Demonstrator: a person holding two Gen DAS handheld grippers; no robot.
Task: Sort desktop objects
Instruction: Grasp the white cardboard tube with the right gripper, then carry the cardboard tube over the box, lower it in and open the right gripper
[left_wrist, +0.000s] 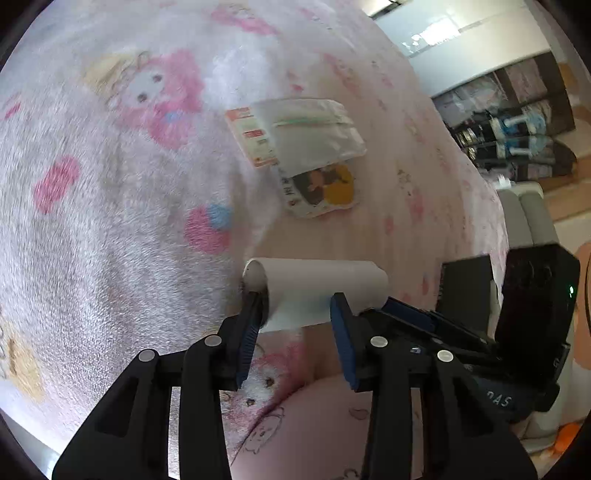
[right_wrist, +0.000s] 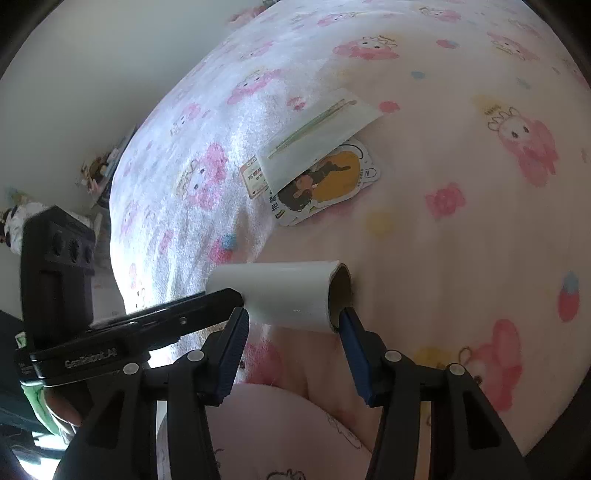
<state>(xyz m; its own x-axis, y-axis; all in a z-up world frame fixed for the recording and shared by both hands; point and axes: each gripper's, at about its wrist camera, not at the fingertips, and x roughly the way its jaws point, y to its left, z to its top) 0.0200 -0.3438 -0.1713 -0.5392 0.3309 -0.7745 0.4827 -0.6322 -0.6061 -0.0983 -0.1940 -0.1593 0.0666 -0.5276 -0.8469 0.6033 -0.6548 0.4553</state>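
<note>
I am holding both claws over a white paper roll (left_wrist: 317, 288) lying on the pink fleece blanket (left_wrist: 110, 221). My left gripper (left_wrist: 295, 325) and my right gripper (right_wrist: 291, 332) are each standing partly open around one end, gripping nothing. Farther off, a clear pouch (right_wrist: 321, 129) is lying over a sticker card (right_wrist: 325, 184)

The blanket (left_wrist: 110, 221) is pale pink and white, printed with pink cartoon rabbits, pink flowers and blue dots. The roll (left_wrist: 317, 291) is plain white. The sticker (right_wrist: 325, 181) shows yellow and dark brown. Both tools have black arms with blue pads (left_wrist: 343, 347).
</note>
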